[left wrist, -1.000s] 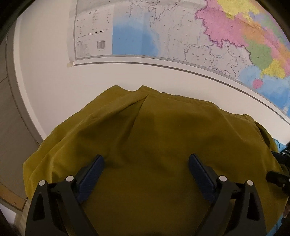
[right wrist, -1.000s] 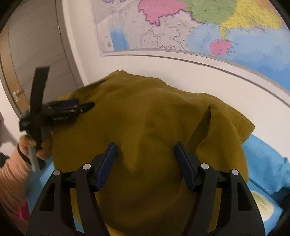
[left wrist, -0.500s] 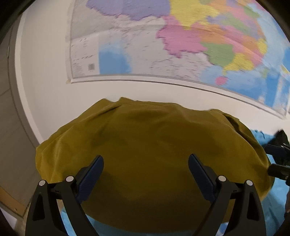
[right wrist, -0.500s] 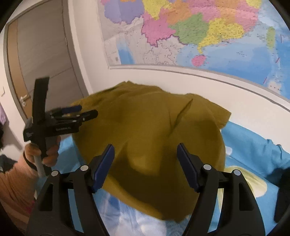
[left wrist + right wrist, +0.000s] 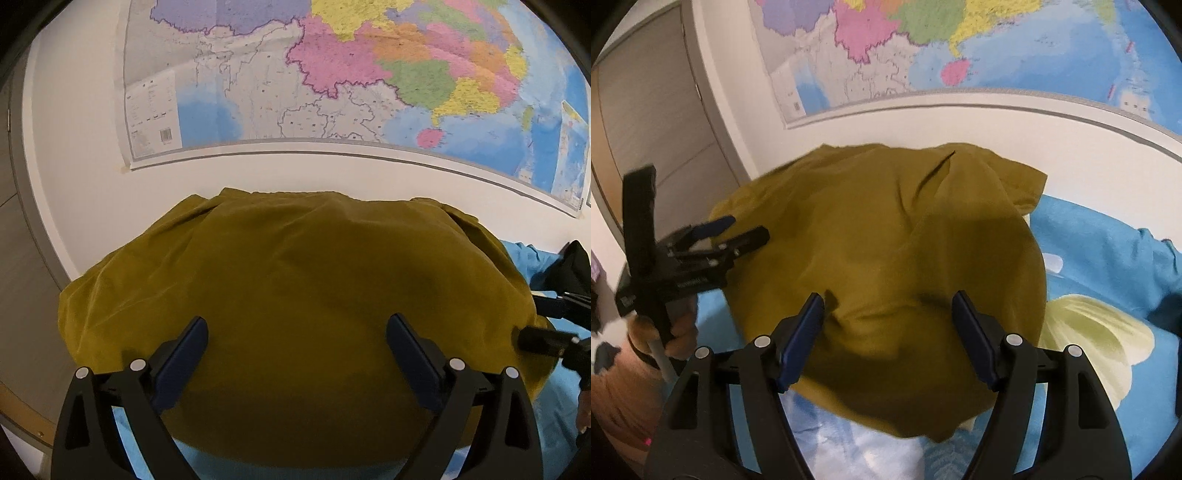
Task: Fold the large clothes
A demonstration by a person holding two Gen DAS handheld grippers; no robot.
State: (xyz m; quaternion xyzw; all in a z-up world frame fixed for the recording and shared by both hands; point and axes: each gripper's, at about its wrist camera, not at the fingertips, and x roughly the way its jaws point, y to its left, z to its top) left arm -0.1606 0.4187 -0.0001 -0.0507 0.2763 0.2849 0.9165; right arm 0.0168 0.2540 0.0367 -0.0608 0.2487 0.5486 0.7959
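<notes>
The left gripper (image 5: 297, 349) has its fingers (image 5: 181, 360) spread wide with nothing between them, and the right gripper (image 5: 888, 334) is spread and empty too. Both hover over a mustard-yellow garment (image 5: 295, 295) lying in a loose mound on a blue bedsheet (image 5: 1108, 266). Behind it is a white wall with a map (image 5: 332, 74).
</notes>
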